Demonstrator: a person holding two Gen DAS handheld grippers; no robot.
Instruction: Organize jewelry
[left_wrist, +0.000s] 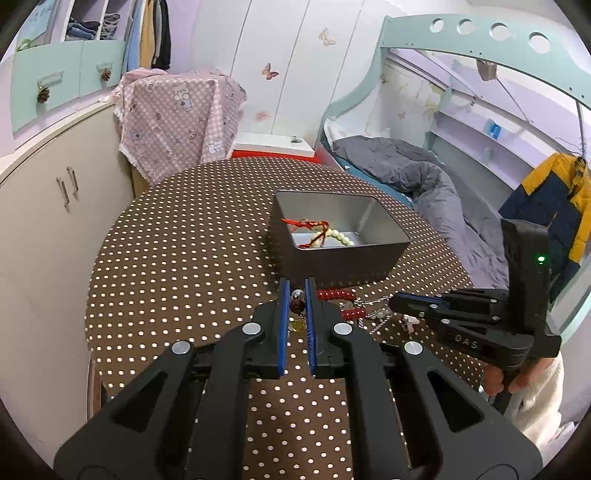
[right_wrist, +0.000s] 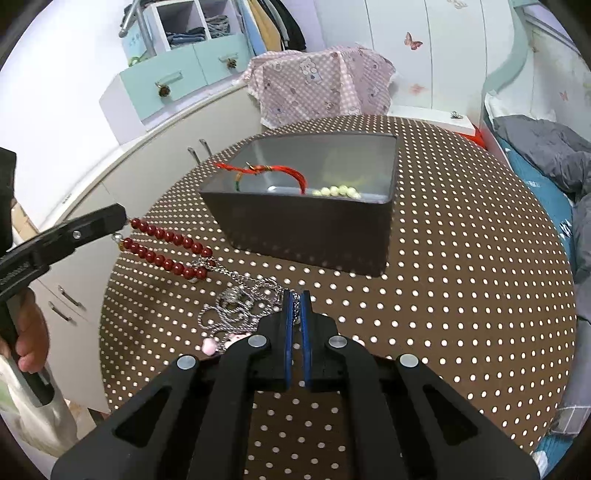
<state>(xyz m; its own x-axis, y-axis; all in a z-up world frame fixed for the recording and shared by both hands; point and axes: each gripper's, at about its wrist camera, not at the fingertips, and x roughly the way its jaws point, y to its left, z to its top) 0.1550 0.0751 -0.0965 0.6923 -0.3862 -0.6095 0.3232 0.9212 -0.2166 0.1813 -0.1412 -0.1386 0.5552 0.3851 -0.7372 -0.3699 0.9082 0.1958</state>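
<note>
Beads (right_wrist: 168, 249): axis upper-left to centre | left gripper (left_wrist: 295, 295) clamped on their end | right gripper (right_wrist: 294, 301) clamped on chain (right_wrist: 240, 306) | right view shows the chain spread out

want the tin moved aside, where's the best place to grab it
Pinch the near wall of the metal tin at its rim, coming from above: the top is open, its walls stand upright and thin, and the red cord and pearl beads lie lower inside.

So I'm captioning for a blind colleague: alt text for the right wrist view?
The right gripper, shut on a silver chain, sits on a polka-dot table; the left gripper holds red beads beside a grey tin.
</note>
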